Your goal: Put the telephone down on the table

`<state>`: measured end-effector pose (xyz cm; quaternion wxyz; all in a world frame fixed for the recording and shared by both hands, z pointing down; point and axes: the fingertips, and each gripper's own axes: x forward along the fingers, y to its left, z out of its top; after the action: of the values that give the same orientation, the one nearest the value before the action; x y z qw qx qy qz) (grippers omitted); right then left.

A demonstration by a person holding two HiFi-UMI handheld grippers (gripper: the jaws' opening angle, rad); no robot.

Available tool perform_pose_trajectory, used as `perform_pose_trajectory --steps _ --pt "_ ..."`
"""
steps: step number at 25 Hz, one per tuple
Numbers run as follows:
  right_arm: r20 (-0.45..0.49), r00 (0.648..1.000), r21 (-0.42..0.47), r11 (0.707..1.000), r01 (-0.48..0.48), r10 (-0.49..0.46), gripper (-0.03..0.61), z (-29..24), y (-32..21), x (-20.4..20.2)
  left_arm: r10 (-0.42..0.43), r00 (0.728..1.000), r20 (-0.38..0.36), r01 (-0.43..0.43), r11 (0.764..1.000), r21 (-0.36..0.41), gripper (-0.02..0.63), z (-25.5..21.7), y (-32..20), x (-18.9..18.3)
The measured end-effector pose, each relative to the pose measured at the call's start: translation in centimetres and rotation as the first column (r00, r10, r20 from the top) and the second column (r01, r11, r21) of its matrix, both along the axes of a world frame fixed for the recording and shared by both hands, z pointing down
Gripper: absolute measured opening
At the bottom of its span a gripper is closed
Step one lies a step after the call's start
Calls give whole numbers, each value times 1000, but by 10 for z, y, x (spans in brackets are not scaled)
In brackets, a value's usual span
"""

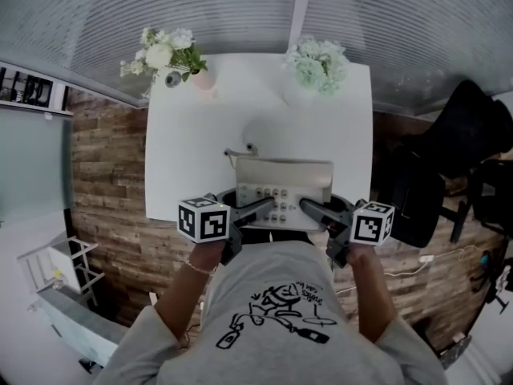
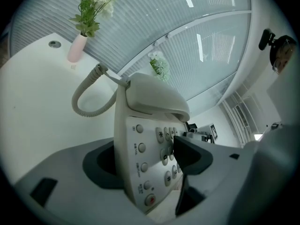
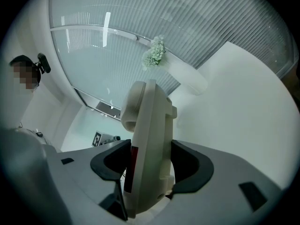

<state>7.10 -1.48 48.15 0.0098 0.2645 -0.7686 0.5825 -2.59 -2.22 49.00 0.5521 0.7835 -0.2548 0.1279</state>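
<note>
A beige desk telephone (image 1: 282, 184) is held between both grippers over the near edge of the white table (image 1: 192, 135). My left gripper (image 1: 264, 207) is shut on its left side and my right gripper (image 1: 309, 207) on its right side. In the left gripper view the keypad face of the telephone (image 2: 145, 149) stands between the dark pads of the left gripper (image 2: 150, 168). The handset (image 2: 154, 97) rests on top and the coiled cord (image 2: 86, 95) loops to the left. In the right gripper view the right gripper (image 3: 150, 168) clamps the telephone's side edge (image 3: 150, 139). Whether the base touches the table I cannot tell.
A pink vase of white flowers (image 1: 164, 54) stands at the table's far left corner. A second bunch of flowers (image 1: 319, 64) stands at the far right. A black chair (image 1: 449, 159) is to the right of the table. Wood floor shows on both sides.
</note>
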Motion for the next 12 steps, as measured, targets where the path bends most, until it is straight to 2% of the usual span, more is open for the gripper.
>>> perform_pose_trajectory --steps 12 --pt "-31 1000 -56 998 -1 -1 281 41 -7 6 -12 1000 -18 11 998 -60 322 43 -6 5"
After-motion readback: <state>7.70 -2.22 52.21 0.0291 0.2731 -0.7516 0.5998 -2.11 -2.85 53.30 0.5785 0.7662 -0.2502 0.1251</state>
